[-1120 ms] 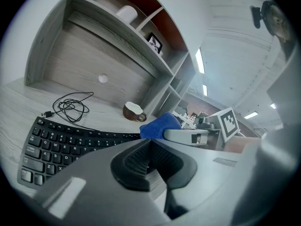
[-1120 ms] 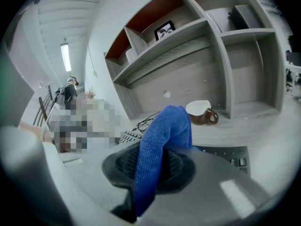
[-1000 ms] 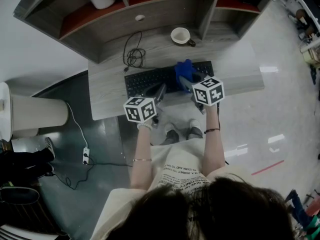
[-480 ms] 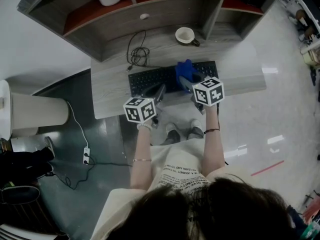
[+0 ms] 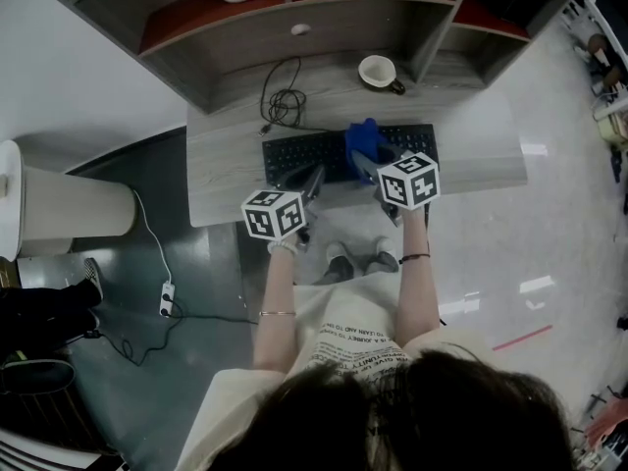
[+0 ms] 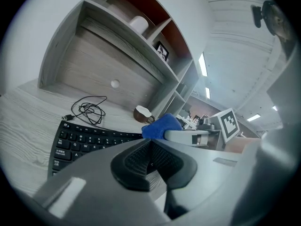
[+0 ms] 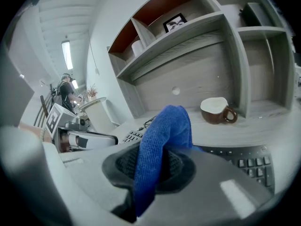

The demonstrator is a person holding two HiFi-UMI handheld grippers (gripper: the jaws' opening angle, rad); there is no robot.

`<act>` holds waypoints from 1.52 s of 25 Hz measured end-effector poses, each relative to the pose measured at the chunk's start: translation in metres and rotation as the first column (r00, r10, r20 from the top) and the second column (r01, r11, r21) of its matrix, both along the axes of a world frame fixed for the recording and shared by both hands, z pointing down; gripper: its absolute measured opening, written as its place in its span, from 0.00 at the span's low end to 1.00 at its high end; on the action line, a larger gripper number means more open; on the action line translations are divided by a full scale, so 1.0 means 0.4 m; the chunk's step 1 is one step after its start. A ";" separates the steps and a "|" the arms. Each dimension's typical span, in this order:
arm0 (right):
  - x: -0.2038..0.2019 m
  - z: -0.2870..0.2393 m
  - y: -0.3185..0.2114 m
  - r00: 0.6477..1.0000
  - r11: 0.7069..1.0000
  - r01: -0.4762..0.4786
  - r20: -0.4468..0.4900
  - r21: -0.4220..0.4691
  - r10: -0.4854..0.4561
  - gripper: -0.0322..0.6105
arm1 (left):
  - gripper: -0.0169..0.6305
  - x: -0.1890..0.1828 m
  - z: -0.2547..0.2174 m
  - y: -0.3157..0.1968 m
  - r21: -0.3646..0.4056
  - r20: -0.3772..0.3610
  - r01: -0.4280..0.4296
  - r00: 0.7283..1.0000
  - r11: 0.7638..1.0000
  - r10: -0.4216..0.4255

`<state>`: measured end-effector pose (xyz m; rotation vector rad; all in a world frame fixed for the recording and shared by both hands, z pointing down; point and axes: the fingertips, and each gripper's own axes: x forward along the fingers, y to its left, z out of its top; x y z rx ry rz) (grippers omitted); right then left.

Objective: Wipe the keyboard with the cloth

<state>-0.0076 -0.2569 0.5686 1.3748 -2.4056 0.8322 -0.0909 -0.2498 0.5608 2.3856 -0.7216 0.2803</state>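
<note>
- the right gripper (image 7: 150, 167) has its jaws clamped on the fuzzy blue microfibre cloth (image 7: 165, 126), which stands up in a soft fold between the ribbed black pads (image 7: 123, 166)
- the left gripper (image 6: 151, 160) has its jaws pressed together on nothing, parked at the near edge of the flat black keyboard (image 5: 304, 155)
- the cloth sits over the keyboard's right-of-middle keys, can't tell if it's actually pressing down
- to wipe well, the person probably wants the loose fold laid flat on the low keycaps and dragged along the rows with light pressure, the left gripper pinning the thin board so it doesn't skate on the smooth grey wood-grain desk (image 5: 221, 180)
- worth steering clear of the glossy brown mug (image 7: 218, 114) and the tangled black cable (image 5: 285, 106) behind it
</note>
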 end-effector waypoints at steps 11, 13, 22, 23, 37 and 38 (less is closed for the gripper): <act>-0.051 0.006 -0.001 0.999 0.999 0.034 -0.003 -0.002 -0.034 0.14 | 0.03 -0.035 0.003 -0.001 0.000 0.000 0.022 1.000 1.000 -0.022; -0.055 0.007 0.000 0.999 0.999 0.035 -0.001 0.002 -0.035 0.14 | 0.03 -0.038 0.003 -0.001 0.003 0.004 0.024 1.000 1.000 -0.024; -0.102 0.004 -0.009 0.994 0.995 0.102 0.038 0.010 -0.102 0.14 | 0.03 -0.067 -0.006 -0.003 0.016 0.022 0.090 0.996 0.996 -0.090; -0.107 0.005 -0.013 0.992 0.993 0.114 0.045 0.008 -0.115 0.14 | 0.03 -0.069 -0.007 -0.004 0.017 0.026 0.099 0.995 0.995 -0.099; -0.192 -0.008 -0.065 0.954 0.957 0.291 0.079 -0.002 -0.290 0.14 | 0.03 -0.130 -0.028 -0.024 0.020 0.032 0.282 0.959 0.959 -0.283; -0.197 -0.009 -0.068 0.951 0.954 0.301 0.082 -0.003 -0.300 0.14 | 0.03 -0.136 -0.029 -0.026 0.021 0.032 0.296 0.954 0.955 -0.297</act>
